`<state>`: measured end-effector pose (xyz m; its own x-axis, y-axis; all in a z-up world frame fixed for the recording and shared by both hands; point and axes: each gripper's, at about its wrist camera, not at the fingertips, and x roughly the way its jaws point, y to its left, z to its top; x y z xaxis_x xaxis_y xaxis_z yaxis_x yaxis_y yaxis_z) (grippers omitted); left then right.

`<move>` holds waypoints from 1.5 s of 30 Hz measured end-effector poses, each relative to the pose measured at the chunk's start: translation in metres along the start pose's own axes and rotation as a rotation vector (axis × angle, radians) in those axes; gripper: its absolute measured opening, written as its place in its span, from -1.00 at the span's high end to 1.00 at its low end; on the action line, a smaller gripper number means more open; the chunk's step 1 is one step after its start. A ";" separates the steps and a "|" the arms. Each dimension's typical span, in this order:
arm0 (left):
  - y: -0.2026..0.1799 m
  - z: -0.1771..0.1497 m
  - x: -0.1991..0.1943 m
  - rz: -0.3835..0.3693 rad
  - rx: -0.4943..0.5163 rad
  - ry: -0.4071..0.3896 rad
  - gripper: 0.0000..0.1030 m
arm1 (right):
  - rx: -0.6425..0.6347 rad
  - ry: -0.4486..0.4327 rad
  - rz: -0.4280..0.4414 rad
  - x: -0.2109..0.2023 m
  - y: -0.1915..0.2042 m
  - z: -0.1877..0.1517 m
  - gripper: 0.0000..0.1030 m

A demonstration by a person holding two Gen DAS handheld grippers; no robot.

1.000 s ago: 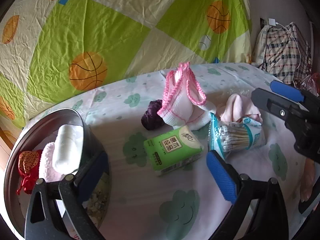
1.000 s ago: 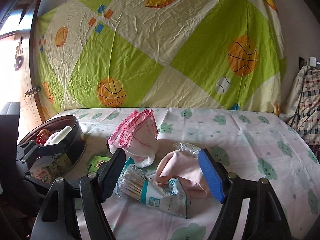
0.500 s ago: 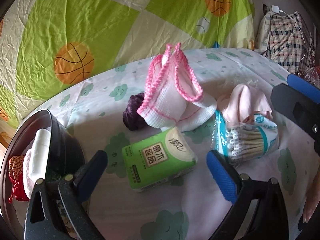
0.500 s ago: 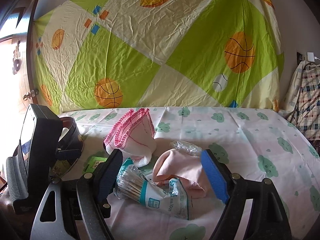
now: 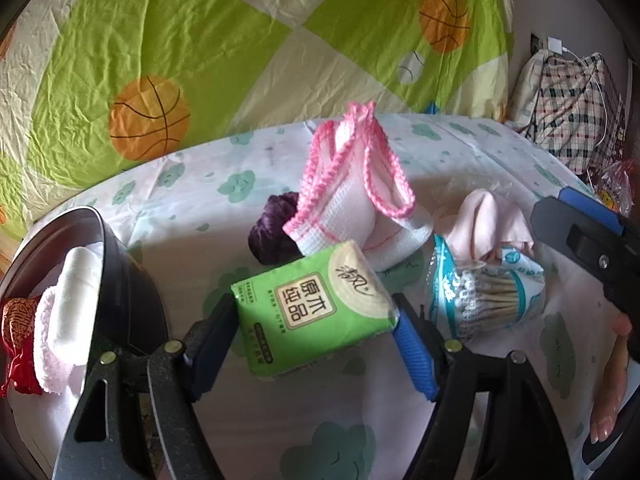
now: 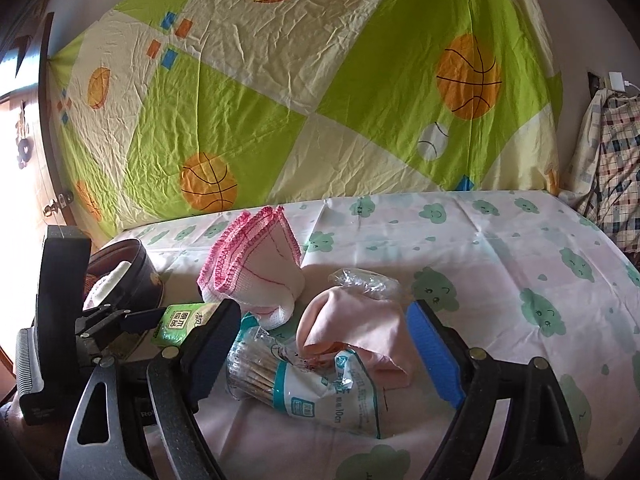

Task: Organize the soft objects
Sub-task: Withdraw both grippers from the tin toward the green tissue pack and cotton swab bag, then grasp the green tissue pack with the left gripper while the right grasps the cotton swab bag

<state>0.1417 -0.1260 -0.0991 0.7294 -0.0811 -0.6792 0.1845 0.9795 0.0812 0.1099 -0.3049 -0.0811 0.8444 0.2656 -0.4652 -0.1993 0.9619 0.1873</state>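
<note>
Fingers of left gripper (image 5: pixel 314 328) just closing, pressed on short ends of green soft tissue pack (image 5: pixel 316 312); long axis spanned. Right gripper (image 6: pixel 320 344) spread, farther.

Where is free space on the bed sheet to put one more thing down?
Bare sheet lies right of the pink cloth, toward the plaid bag, and behind the pink-edged towel. It is crowded between the black tin and the cotton swabs.

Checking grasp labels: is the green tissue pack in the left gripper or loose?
In the left gripper: the green tissue pack sits between the jaws, which have just been closing, both pads against its ends.
</note>
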 end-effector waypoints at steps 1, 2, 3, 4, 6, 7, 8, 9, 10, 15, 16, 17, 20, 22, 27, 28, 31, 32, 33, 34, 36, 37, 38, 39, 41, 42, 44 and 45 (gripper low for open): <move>0.001 0.000 -0.004 0.005 -0.004 -0.020 -0.48 | 0.007 -0.002 0.016 -0.001 -0.002 0.000 -0.68; 0.002 0.000 -0.007 0.009 -0.010 -0.039 -0.48 | 0.013 -0.001 0.030 -0.001 -0.003 0.000 -0.68; 0.004 0.001 -0.009 0.018 -0.015 -0.055 -0.48 | 0.012 0.002 0.038 0.000 -0.005 0.000 -0.68; 0.006 0.001 -0.012 0.026 -0.022 -0.073 -0.48 | 0.001 0.008 0.040 0.000 -0.004 0.001 -0.68; 0.009 0.000 -0.018 0.036 -0.035 -0.107 -0.48 | -0.040 0.019 0.025 0.002 -0.002 0.002 -0.68; 0.011 0.000 -0.022 0.041 -0.045 -0.126 -0.48 | -0.060 0.020 0.025 0.003 -0.001 0.002 -0.68; 0.012 -0.001 -0.025 0.042 -0.055 -0.145 -0.48 | -0.080 0.021 0.030 0.003 -0.001 0.003 -0.68; 0.014 -0.002 -0.028 0.044 -0.060 -0.158 -0.48 | -0.100 0.021 0.027 0.003 -0.001 0.003 -0.68; 0.015 -0.002 -0.030 0.049 -0.065 -0.168 -0.48 | -0.121 0.022 0.019 0.002 0.000 0.003 -0.68; 0.023 -0.005 -0.036 0.059 -0.103 -0.203 -0.48 | -0.231 0.060 0.054 0.005 0.007 0.000 -0.55; 0.025 -0.005 -0.036 0.057 -0.110 -0.203 -0.48 | -0.262 0.071 0.066 0.007 0.010 -0.001 -0.52; 0.026 -0.006 -0.036 0.054 -0.116 -0.203 -0.48 | -0.289 0.083 0.078 0.008 0.012 -0.003 -0.48; 0.029 -0.006 -0.035 0.048 -0.127 -0.199 -0.48 | -0.352 0.121 0.129 0.013 0.021 -0.007 -0.44; 0.028 -0.007 -0.036 0.044 -0.127 -0.195 -0.48 | -0.382 0.165 0.153 0.019 0.026 -0.010 -0.44; 0.028 -0.006 -0.036 0.046 -0.126 -0.193 -0.48 | -0.427 0.269 0.191 0.035 0.036 -0.019 -0.44; 0.028 -0.006 -0.036 0.046 -0.126 -0.194 -0.48 | -0.435 0.292 0.186 0.039 0.038 -0.022 -0.43; 0.027 -0.007 -0.036 0.048 -0.126 -0.197 -0.48 | -0.448 0.331 0.150 0.046 0.040 -0.026 -0.26; 0.026 -0.007 -0.036 0.048 -0.126 -0.197 -0.48 | -0.450 0.334 0.152 0.047 0.040 -0.027 -0.13; 0.026 -0.007 -0.036 0.048 -0.127 -0.198 -0.48 | -0.453 0.336 0.146 0.048 0.041 -0.027 -0.10; 0.026 -0.007 -0.036 0.048 -0.128 -0.200 -0.48 | -0.452 0.337 0.142 0.048 0.040 -0.027 -0.02; 0.026 -0.007 -0.037 0.050 -0.128 -0.204 -0.48 | -0.452 0.328 0.137 0.047 0.038 -0.027 0.17; 0.026 -0.008 -0.038 0.050 -0.128 -0.206 -0.48 | -0.446 0.325 0.131 0.047 0.037 -0.026 0.23; 0.026 -0.008 -0.038 0.050 -0.126 -0.207 -0.48 | -0.440 0.324 0.134 0.047 0.037 -0.025 0.24; 0.027 -0.008 -0.038 0.051 -0.126 -0.205 -0.48 | -0.433 0.327 0.142 0.046 0.036 -0.025 0.24; 0.026 -0.008 -0.039 0.051 -0.126 -0.203 -0.48 | -0.439 0.332 0.134 0.047 0.037 -0.025 0.24; 0.026 -0.008 -0.039 0.051 -0.126 -0.202 -0.48 | -0.450 0.334 0.122 0.047 0.040 -0.026 0.24; 0.026 -0.008 -0.039 0.051 -0.127 -0.202 -0.48 | -0.469 0.337 0.104 0.049 0.043 -0.028 0.24; 0.026 -0.008 -0.039 0.051 -0.128 -0.204 -0.48 | -0.470 0.338 0.102 0.050 0.043 -0.028 0.24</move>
<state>0.1125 -0.0956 -0.0762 0.8559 -0.0541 -0.5143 0.0689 0.9976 0.0098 0.1293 -0.2481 -0.1202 0.6193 0.2899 -0.7296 -0.5356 0.8355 -0.1226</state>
